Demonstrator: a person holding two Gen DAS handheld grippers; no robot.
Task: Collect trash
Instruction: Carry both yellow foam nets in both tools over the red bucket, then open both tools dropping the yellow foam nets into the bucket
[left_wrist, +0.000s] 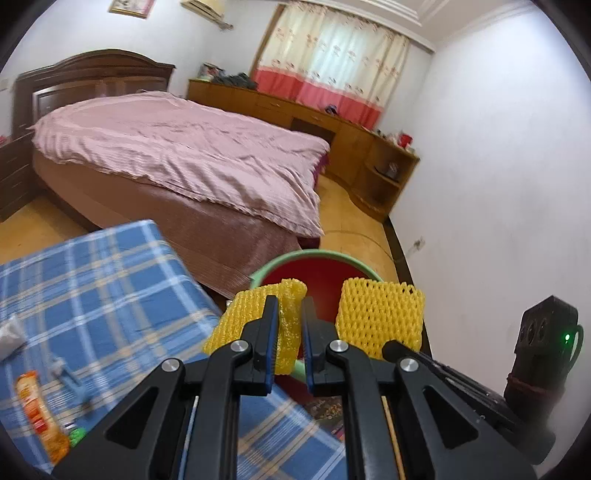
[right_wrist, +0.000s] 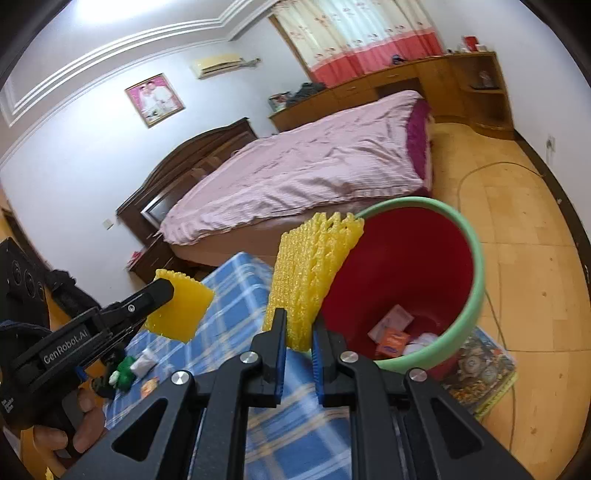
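Note:
My left gripper (left_wrist: 290, 306) is shut on a yellow foam fruit net (left_wrist: 255, 321), held above the near rim of the red bucket with a green rim (left_wrist: 280, 260). My right gripper (right_wrist: 300, 319) is shut on a second yellow foam net (right_wrist: 310, 277), held at the left rim of the same bucket (right_wrist: 476, 280). The second net also shows in the left wrist view (left_wrist: 380, 315), and the left gripper with its net shows in the right wrist view (right_wrist: 181, 310). Wrappers and tissue (right_wrist: 395, 338) lie in the bucket's bottom.
A table with a blue plaid cloth (left_wrist: 110, 295) holds a snack wrapper (left_wrist: 37, 410), a white wad (left_wrist: 9, 334) and a green item (right_wrist: 123, 374). A pink-covered bed (left_wrist: 177, 155) stands behind. A picture book (right_wrist: 480, 373) lies under the bucket on the wood floor.

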